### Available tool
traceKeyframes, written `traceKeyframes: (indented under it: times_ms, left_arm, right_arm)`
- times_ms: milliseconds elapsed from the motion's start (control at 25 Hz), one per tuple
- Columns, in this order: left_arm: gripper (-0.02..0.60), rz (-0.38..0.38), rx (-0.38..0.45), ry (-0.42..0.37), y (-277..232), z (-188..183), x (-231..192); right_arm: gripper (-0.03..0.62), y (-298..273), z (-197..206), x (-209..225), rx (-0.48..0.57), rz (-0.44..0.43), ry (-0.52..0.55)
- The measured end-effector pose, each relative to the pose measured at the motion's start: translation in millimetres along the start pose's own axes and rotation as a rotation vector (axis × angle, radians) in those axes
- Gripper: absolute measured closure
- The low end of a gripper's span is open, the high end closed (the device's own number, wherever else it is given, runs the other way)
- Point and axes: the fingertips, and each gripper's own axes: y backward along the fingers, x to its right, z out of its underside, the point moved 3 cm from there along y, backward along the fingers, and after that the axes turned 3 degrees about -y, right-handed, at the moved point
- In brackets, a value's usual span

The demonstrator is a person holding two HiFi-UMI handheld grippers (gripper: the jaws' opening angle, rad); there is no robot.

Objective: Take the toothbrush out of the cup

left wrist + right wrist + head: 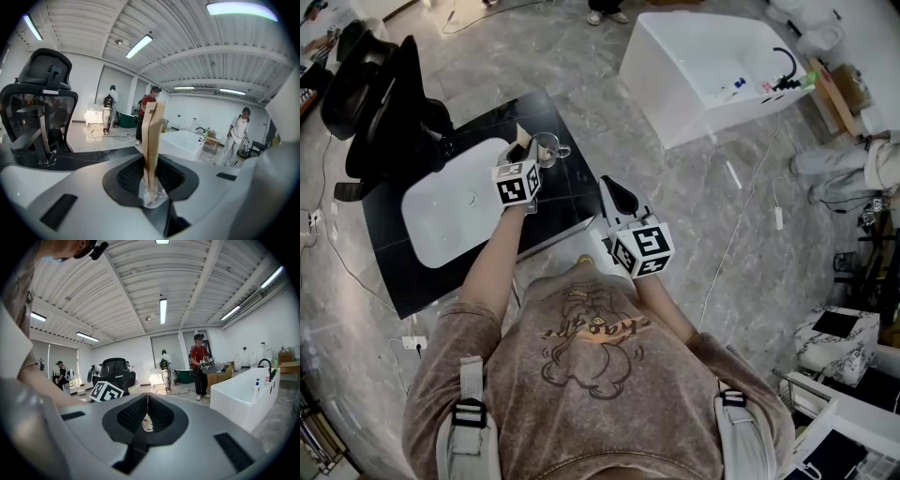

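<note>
The left gripper [526,148] clamps the toothbrush [152,136], standing upright in the cup [154,199]; right gripper [146,414] jaws closed

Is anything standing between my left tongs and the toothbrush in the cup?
Nothing visible does. The toothbrush stands in the glass cup, between the left tongs, which are closed on its sides. Nothing shows above it that would block lifting it out.

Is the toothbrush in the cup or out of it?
In: the toothbrush stands upright in the clear cup, gripped by the left gripper.
</note>
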Motion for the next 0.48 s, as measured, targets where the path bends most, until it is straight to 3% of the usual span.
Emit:
traceKeyframes:
  times_ms: [480]
  left_arm:
    - [0.494, 0.046, 0.094, -0.012, 21.5, -51.9, 12.7]
  right_arm:
    - [0.576, -0.2, 3.8, -6.3, 0.0, -0.01, -0.008]
